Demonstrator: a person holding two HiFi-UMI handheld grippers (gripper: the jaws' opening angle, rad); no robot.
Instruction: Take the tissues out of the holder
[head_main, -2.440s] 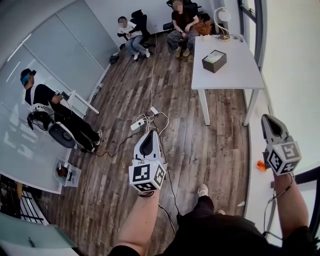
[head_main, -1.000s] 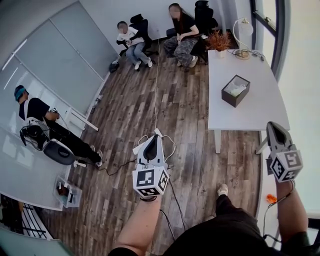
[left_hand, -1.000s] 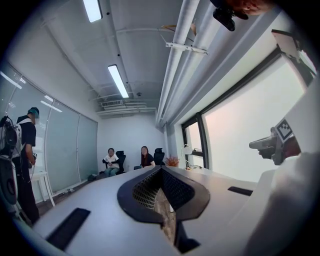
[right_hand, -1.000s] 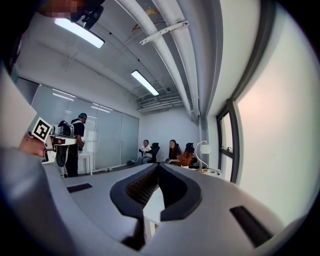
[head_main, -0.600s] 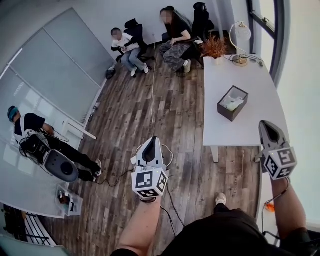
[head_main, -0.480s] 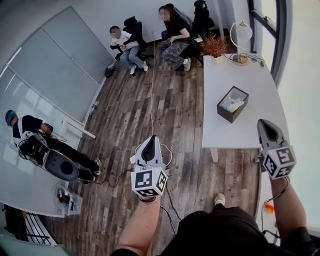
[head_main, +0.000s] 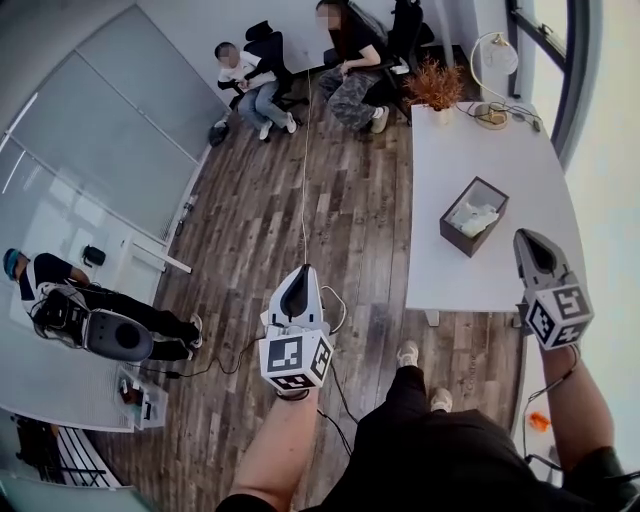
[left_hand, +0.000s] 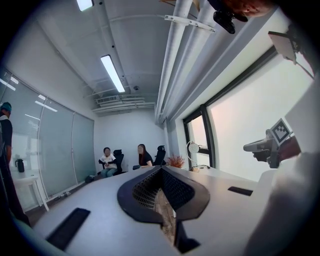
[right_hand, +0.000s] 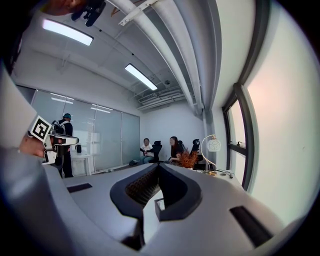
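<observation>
Tissue holder (head_main: 461, 239), seemingly full, on table (head_main: 455, 135)

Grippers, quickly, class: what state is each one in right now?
Left gripper: closed, holding nothing.
Right gripper: closed, holding nothing.

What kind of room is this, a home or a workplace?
Most likely an office or meeting room: glass partition walls, people seated on black office chairs, and a white table with a desk lamp and a tissue holder.
</observation>
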